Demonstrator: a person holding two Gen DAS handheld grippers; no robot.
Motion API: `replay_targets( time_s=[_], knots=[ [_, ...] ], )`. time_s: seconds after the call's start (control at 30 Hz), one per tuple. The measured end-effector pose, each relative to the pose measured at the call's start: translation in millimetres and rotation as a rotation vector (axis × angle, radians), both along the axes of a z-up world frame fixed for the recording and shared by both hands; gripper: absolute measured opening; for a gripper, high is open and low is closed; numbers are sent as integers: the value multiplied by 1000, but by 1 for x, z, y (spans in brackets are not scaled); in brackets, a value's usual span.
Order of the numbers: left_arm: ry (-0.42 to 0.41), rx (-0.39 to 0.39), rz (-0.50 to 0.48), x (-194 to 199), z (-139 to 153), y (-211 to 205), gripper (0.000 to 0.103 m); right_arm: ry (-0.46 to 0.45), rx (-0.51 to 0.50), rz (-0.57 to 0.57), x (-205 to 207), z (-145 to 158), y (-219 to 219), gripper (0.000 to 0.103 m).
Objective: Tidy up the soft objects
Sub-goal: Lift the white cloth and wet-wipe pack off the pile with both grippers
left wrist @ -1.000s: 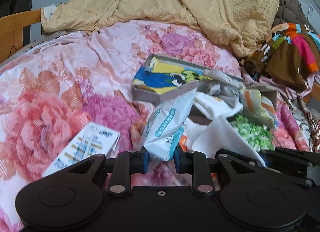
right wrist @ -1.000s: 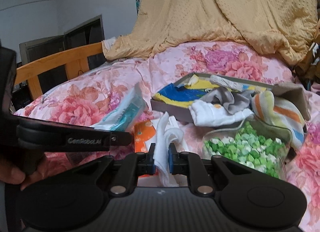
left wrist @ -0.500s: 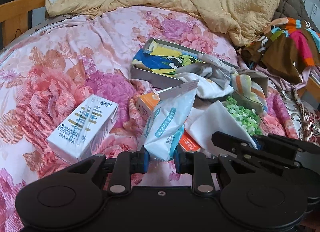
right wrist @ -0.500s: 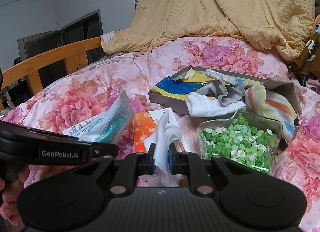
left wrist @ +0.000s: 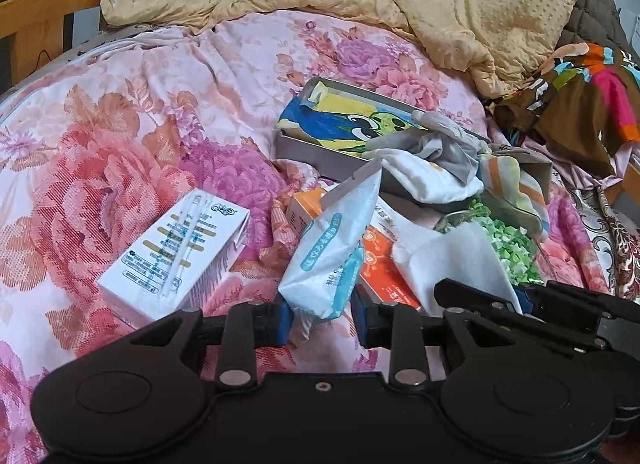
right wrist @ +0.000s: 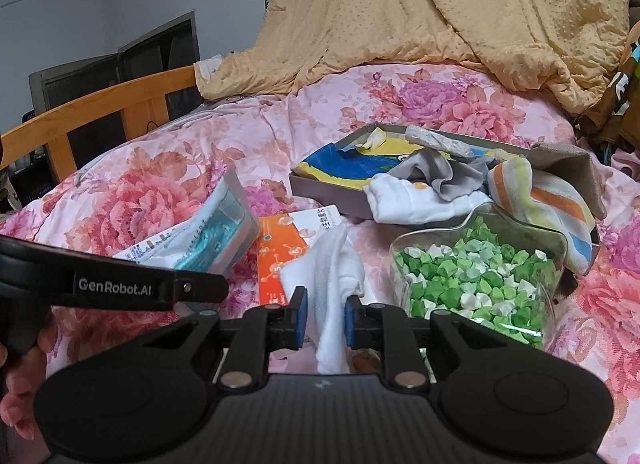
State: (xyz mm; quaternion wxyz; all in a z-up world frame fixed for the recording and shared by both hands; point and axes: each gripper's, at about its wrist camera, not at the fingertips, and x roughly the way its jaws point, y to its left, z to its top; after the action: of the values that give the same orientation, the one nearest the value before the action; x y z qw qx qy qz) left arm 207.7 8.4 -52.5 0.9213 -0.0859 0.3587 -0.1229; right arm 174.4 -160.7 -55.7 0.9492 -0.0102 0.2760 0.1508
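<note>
Only the left wrist view shows the white carton lying flat on the floral bedspread, and the brown garment with bright patches at the right. One blue-and-white tissue pack stands between the pads of the left gripper; its jaws have just been opening, and a gap shows at the right pad, so the pack sits loose between them, leaning on one orange box. One white cloth lies right of the pack, with the right gripper's black arm over its lower edge. Beyond sit one grey tray with a blue-and-yellow picture inside, a white sock, a grey cloth and a striped cloth spilling over its near edge.

Next, the right wrist view alone shows a wooden bed rail, a dark window and fingers gripping the left tool at the lower left. The cloth, crumpled and soft, hangs between the pads of the right gripper; these jaws too have just been opening, and both pads stand clear of it. One clear jar of green and white paper stars lies to the right. A yellow quilt is heaped behind.
</note>
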Motion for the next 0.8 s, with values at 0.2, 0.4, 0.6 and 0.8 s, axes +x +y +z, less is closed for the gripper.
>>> replay_targets(
  time_s=[0.2, 0.4, 0.6, 0.8],
  knots=[
    [-20, 18, 9, 4, -1, 0, 37, -6, -8, 10, 1, -1, 4, 24],
    [-56, 57, 14, 2, -1, -3, 37, -6, -12, 15, 2, -2, 5, 24],
    [-79, 102, 10, 2, 0, -5, 25, -8, -21, 20, 2, -3, 6, 24],
    [-138, 159, -10, -5, 4, -12, 24, -56, -59, 24, -2, 0, 8, 17]
  ],
)
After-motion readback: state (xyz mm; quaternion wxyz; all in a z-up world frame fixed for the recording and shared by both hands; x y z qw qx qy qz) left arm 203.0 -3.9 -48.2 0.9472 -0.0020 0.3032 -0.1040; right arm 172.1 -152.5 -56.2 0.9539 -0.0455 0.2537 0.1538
